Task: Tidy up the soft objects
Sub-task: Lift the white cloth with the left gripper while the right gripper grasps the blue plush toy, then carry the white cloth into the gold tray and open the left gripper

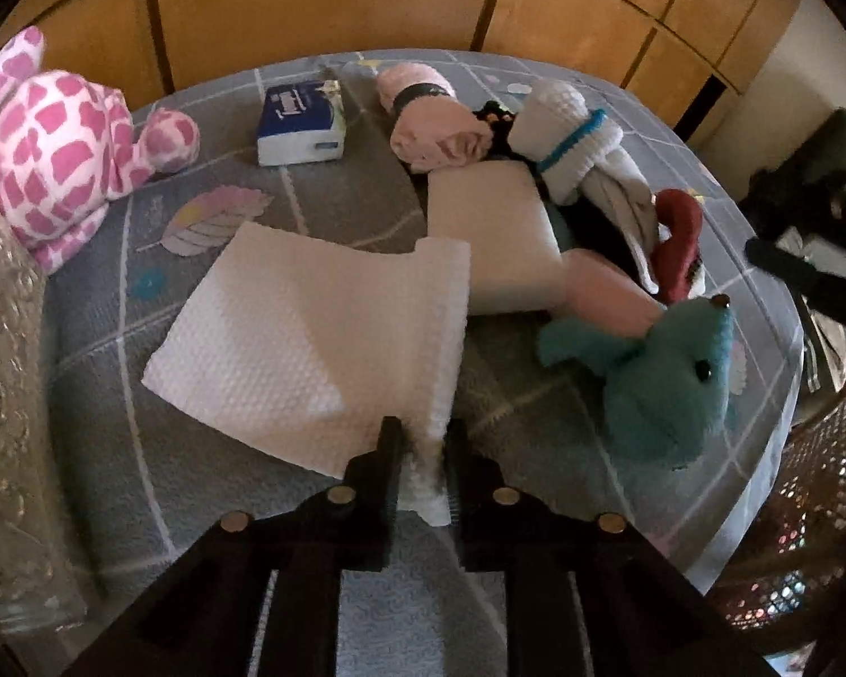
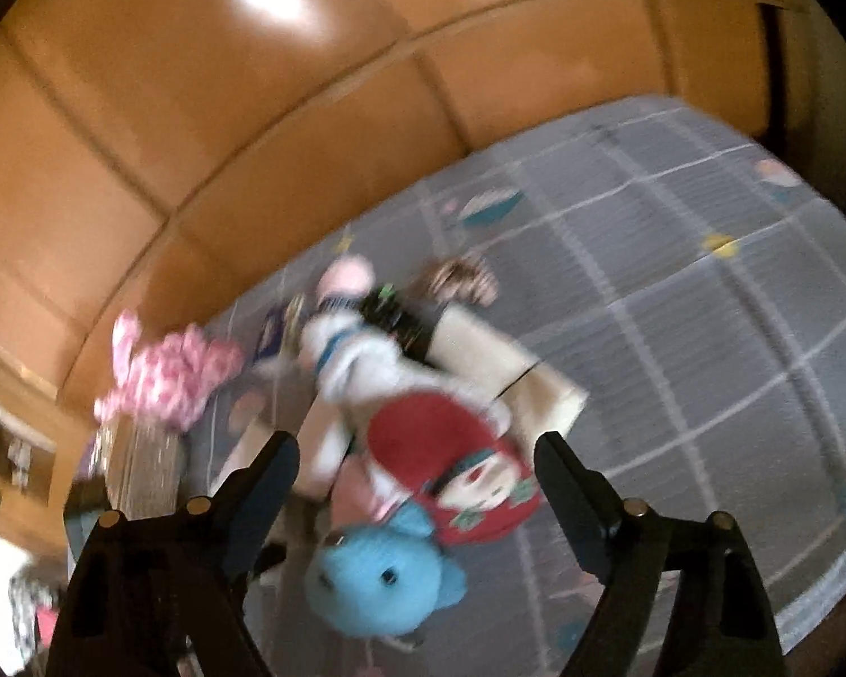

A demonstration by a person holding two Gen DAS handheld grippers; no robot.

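Left gripper [image 1: 423, 440] pinches white embossed paper towel [image 1: 310, 338], ready for placing; right gripper [image 2: 417, 451] gapes wide, red round plush [image 2: 423, 434] at twelve o'clock, next to grasp

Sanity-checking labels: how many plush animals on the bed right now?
2. The pink-and-white plush lies at the far left edge beside the tissue pack. The blue plush lies at the near right, next to the sock pile. Others may be hidden there.

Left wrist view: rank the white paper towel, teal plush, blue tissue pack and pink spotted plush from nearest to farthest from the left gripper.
1. White paper towel, pinched in the left gripper.
2. Teal plush, right.
3. Blue tissue pack, far centre-left, and pink spotted plush, far left: too close to call.
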